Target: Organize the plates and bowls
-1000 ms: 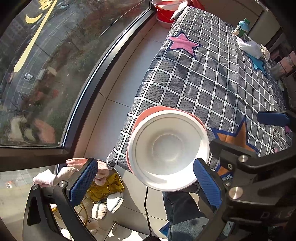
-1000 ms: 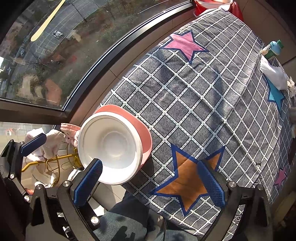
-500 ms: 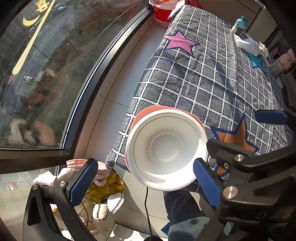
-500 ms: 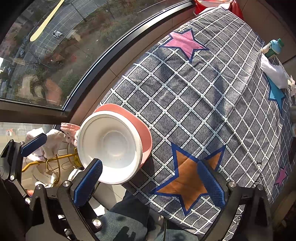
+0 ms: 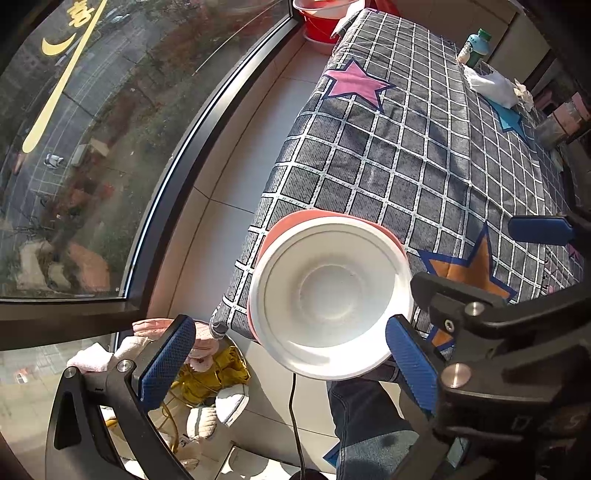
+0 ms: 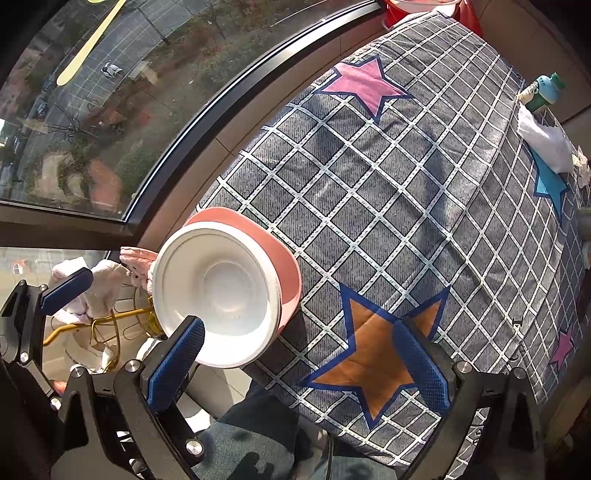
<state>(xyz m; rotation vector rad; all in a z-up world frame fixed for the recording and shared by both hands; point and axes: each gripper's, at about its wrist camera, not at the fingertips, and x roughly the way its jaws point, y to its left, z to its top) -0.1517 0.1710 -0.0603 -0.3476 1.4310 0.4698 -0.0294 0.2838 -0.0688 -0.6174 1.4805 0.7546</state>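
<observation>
A white bowl sits nested on a pink plate at the near corner of the cloth-covered table, on the side that faces the window. The bowl is upright with its hollow showing, and part of the stack seems to jut past the table's near edge. The pink plate shows only as a crescent behind the bowl in the left wrist view and to its right in the right wrist view.

The left gripper hangs above the stack with its jaws spread wide and nothing between them; its blue pad on the right overlaps the bowl's rim in the picture, but contact cannot be told. The right gripper is likewise wide and empty, its left pad lying in front of the bowl's near rim.

An orange star printed on the checked cloth lies just beside the stack along the near edge. A pink star marks the cloth toward the far edge. At the far right corner stand a green bottle and a white crumpled cloth. A red bucket stands beyond the table's far end. Below the near corner, on the floor by the window, lie pink and white slippers and yellow cord.
</observation>
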